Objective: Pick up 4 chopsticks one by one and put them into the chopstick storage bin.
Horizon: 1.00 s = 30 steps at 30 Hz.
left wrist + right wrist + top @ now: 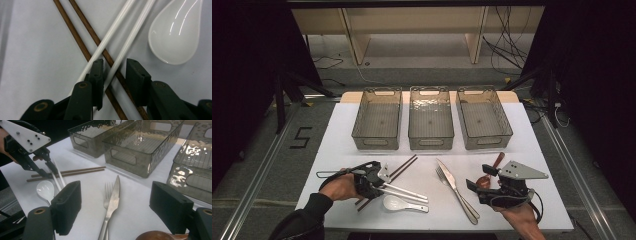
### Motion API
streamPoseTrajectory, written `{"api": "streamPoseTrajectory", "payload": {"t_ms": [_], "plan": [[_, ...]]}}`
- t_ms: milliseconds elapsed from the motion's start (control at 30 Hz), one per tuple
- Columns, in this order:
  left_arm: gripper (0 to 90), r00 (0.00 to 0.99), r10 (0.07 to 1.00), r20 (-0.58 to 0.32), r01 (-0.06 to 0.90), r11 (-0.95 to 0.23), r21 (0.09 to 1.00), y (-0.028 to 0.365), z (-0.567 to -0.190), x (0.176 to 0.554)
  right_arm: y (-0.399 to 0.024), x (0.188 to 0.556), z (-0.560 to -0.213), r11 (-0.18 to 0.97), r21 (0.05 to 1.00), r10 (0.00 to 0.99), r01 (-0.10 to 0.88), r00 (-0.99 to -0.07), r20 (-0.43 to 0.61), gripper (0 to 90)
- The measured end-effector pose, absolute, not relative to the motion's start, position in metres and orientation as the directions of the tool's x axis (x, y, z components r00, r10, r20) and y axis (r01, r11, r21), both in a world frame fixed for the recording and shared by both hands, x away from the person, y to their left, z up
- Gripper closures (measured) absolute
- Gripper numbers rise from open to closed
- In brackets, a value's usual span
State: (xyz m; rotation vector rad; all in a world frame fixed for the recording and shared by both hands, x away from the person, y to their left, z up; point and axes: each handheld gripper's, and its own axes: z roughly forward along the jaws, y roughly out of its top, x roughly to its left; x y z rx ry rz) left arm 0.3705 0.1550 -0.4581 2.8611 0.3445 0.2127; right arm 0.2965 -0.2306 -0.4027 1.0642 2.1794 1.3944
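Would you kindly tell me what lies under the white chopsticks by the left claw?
The white chopsticks cross over the brown chopsticks, which rest on the table. The left claw covers the near ends, so contact there is hidden.

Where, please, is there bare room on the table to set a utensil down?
Free patches: the strip between the bins and the knife, and the cloth left of the left bin. It is crowded at the front left, where white chopsticks cross brown chopsticks beside the white spoon.
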Motion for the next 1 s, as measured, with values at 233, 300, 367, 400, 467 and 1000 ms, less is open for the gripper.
{"api": "streamPoseTrajectory", "payload": {"t_ms": [233,300,367,400,467,1000], "plan": [[71.9,0.97,0.215,0.11,0.185,-0.955,0.232,0.153,-0.4586,0.3681,-0.2304,0.297,-0.4031,0.244,0.878,0.745,0.412,-0.659,0.103,26.6],[73.2,0.972,0.207,0.109,0.178,-0.956,0.232,0.1529,-0.4581,0.3674,-0.2304,0.2974,-0.4033,0.238,0.876,0.745,0.419,-0.658,0.113,26.6],[73.8,0.973,0.201,0.113,0.171,-0.957,0.234,0.1529,-0.4581,0.3671,-0.2305,0.2975,-0.4032,0.237,0.876,0.746,0.419,-0.657,0.113,26.6],[74.0,0.973,0.202,0.112,0.172,-0.957,0.236,0.1528,-0.4582,0.3667,-0.2305,0.2974,-0.4032,0.237,0.876,0.745,0.42,-0.657,0.113,26.6],[74.8,0.975,0.187,0.118,0.157,-0.961,0.226,0.1529,-0.4575,0.3667,-0.2304,0.2975,-0.4033,0.241,0.876,0.743,0.417,-0.661,0.11,26.7],[80.6,0.977,0.169,0.131,0.134,-0.962,0.237,0.1513,-0.4563,0.3648,-0.2295,0.2974,-0.4034,0.245,0.872,0.741,0.424,-0.662,0.113,26.7]]}}
